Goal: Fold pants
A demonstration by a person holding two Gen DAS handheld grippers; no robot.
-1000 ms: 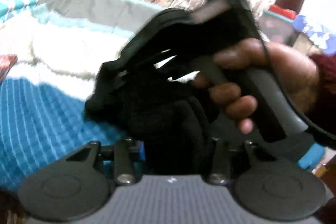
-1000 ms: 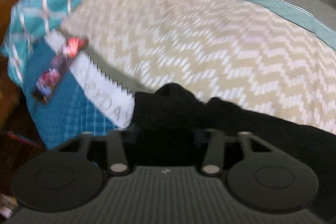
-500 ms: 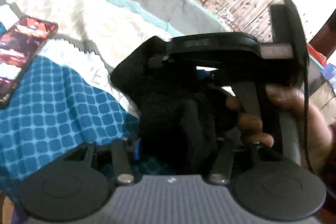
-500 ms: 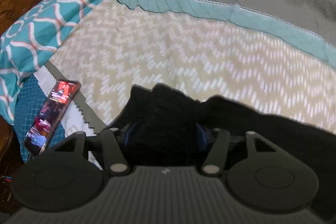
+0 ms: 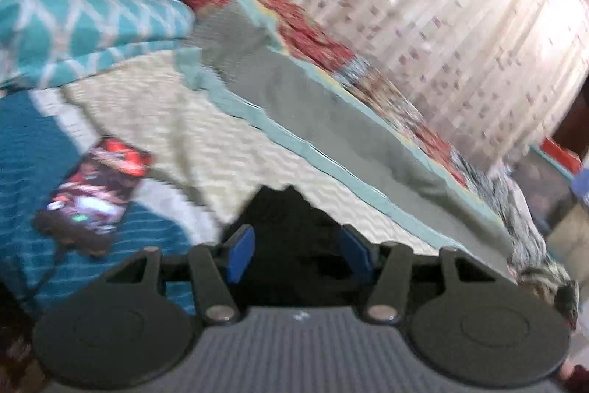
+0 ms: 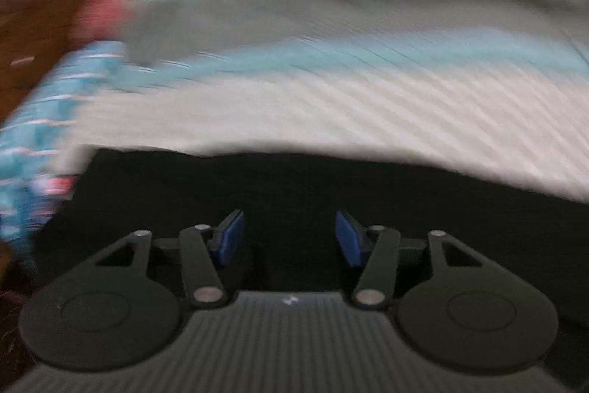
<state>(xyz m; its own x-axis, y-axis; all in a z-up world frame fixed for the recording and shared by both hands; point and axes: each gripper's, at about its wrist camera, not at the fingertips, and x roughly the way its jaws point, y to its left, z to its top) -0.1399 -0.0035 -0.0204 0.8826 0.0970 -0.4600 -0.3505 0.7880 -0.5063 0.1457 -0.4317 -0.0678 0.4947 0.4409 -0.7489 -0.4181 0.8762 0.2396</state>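
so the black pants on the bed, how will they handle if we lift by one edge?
Probably floppy: the black pants lie flat, following the bedspread, so a one-edge lift should drape and trail. Likely light, since the fabric bunches in a loose peak in the left wrist view. Weave unreadable, so slip is uncertain.

Left tool (image 5: 296,255) over bed (image 5: 228,131), jaws closing, blue pads (image 5: 241,253) apart w/ black pants (image 5: 291,227) bunched between them, not pressed. Phone (image 5: 95,197) lies left on blue cover. Teal pillow (image 5: 84,24) behind; curtain (image 5: 441,24) at right.
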